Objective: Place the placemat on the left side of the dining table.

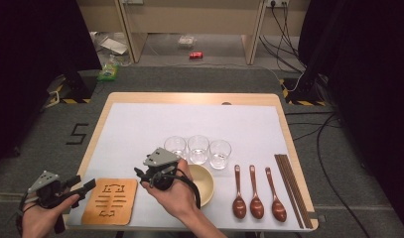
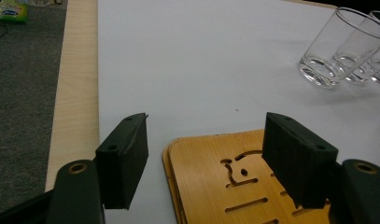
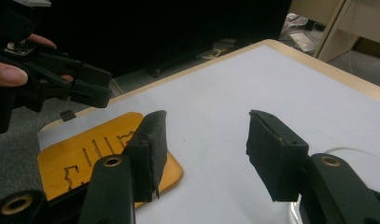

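Observation:
A flat wooden trivet with cut-out slots [image 1: 110,201] lies at the front left of the white mat. My left gripper [image 1: 88,186] hovers just off its left edge. In the left gripper view the left gripper [image 2: 206,154] stands open, with the trivet's near corner [image 2: 215,186] below the gap and nothing between the pads. My right gripper [image 1: 140,173] is held over the front middle of the mat, beside the bowl [image 1: 207,181], and points left. In the right gripper view the right gripper [image 3: 204,149] is open and empty, with the trivet [image 3: 85,158] past its left jaw and the left gripper [image 3: 92,88] beyond.
Three clear glasses [image 1: 198,148] stand in a row mid-table, also seen in the left gripper view as glasses [image 2: 332,60]. Three wooden spoons [image 1: 255,196] and chopsticks [image 1: 291,191] lie at the front right. The wooden table edge [image 1: 98,129] borders the mat.

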A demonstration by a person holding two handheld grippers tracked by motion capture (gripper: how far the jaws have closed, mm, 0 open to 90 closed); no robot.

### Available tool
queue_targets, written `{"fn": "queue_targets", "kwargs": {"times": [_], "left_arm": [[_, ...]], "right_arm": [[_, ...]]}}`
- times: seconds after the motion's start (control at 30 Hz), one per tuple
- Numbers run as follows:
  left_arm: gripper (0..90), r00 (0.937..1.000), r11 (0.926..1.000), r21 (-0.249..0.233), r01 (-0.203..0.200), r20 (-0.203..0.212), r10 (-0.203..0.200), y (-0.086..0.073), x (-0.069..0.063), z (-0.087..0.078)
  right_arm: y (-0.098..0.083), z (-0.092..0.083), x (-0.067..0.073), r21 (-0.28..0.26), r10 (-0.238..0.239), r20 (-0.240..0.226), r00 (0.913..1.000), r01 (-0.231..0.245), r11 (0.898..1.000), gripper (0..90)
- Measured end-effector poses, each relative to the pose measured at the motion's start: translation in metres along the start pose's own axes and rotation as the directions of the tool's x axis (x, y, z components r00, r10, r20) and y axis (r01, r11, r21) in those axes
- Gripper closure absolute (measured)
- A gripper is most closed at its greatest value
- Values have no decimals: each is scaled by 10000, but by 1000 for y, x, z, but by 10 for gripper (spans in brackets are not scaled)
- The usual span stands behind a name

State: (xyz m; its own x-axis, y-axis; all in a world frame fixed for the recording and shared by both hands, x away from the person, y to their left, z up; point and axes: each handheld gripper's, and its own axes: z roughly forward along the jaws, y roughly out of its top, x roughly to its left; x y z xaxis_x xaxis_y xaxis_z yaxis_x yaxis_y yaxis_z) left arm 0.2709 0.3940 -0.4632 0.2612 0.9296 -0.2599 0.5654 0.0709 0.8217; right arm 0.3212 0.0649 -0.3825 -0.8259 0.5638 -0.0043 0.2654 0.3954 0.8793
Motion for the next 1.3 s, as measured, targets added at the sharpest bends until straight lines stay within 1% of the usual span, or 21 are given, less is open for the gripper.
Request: {"fn": "queue_targets", "kwargs": {"times": [0.17,0.27,0.3,0.4,0.43,0.47,0.53,0.57,0.63,0.7,0.77,0.83,1.03,1.07,1.13,1.2,1.3], "left_arm": [[307,10000,10000,56,75,33,-75,-2,2,0],[307,9999,9999,115,101,63,-101,-3,2,1],[307,9999,9998,142,103,84,-104,-4,2,1],[307,9998,9996,268,131,158,-135,-7,3,2],[307,9997,9995,279,161,191,-166,-8,3,2],[307,9997,9994,292,180,179,-185,-8,4,2],[307,9997,9993,307,190,164,-196,-9,5,1],[308,9996,9994,295,205,168,-210,-9,5,1],[307,9996,9993,308,217,163,-222,-10,5,1],[307,9996,9991,354,231,178,-237,-11,6,2],[307,9995,9989,392,241,198,-249,-12,6,3],[308,9994,9987,437,277,207,-287,-14,6,3],[310,9985,9973,555,473,234,-486,-18,9,5],[310,9982,9970,577,516,262,-532,-19,9,6],[312,9979,9966,629,541,310,-561,-20,9,7],[313,9973,9960,685,580,402,-609,-21,9,8],[313,9966,9950,783,615,501,-655,-23,9,10]], "right_arm": [[2,8,9,87,-120,-239,9996,122,9999,473],[0,15,15,213,-156,-463,9988,166,9996,469],[-1,17,17,331,-50,-559,9984,69,9994,465],[-7,24,23,548,-49,-752,9972,90,9985,458],[-8,26,25,655,111,-884,9960,-54,9978,454],[-7,27,28,674,84,-972,9952,-19,9977,453],[-6,29,31,707,-51,-996,9950,122,9974,452],[-7,30,32,763,-6,-1053,9944,87,9970,451],[-10,35,34,823,-78,-1106,9938,170,9965,451],[-15,39,37,936,40,-1150,9934,68,9956,451],[-20,44,39,1051,19,-1201,9928,108,9944,450],[-25,49,42,1186,129,-1301,9914,27,9929,449],[-42,62,45,1819,332,-1504,9881,-54,9833,444],[-45,64,46,1916,311,-1581,9869,-2,9815,442],[-50,68,49,2225,428,-1676,9849,-45,9749,436],[-58,73,51,2635,596,-1866,9806,-85,9646,436],[-66,78,53,3035,754,-2020,9765,-108,9528,426]]}}
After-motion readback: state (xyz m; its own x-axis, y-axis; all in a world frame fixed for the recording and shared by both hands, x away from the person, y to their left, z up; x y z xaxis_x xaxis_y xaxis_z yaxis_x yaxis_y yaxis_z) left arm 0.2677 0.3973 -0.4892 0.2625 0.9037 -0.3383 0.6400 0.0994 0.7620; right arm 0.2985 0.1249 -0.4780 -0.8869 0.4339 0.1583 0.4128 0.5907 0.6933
